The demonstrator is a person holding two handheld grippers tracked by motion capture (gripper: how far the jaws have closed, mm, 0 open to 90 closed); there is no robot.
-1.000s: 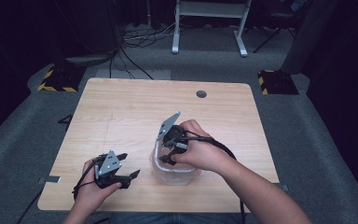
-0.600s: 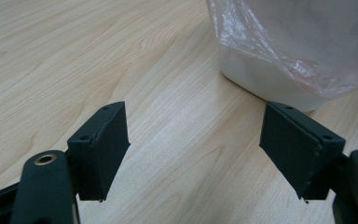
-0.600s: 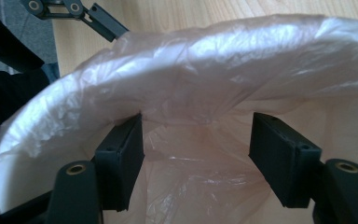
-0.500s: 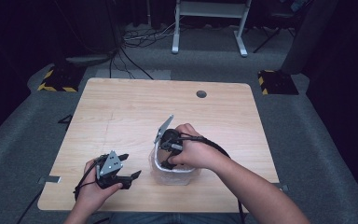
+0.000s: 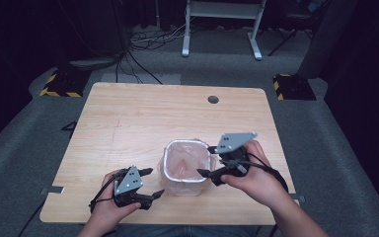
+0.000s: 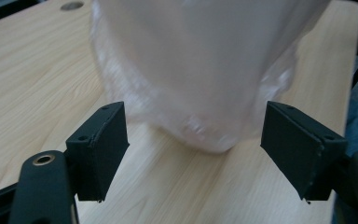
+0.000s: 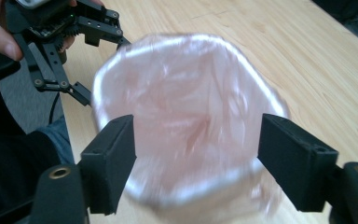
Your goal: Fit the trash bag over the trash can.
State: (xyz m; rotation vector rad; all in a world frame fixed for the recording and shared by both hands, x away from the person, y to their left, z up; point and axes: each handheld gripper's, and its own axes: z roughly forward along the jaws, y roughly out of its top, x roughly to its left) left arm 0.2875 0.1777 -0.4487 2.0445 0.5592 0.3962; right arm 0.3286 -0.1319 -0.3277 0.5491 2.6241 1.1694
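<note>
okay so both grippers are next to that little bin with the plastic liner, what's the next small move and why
Probably ease the right gripper back clear of the lined bin. Its jaws have just been opening and nothing is between them; the pinkish liner already folds over the rim all round. The left gripper is open too, beside the bin, touching nothing.

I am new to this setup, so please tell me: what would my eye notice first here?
A small bin lined with a pale plastic bag stands near the wooden table's front edge. The left gripper and the right gripper flank it, both open, neither touching it.
</note>
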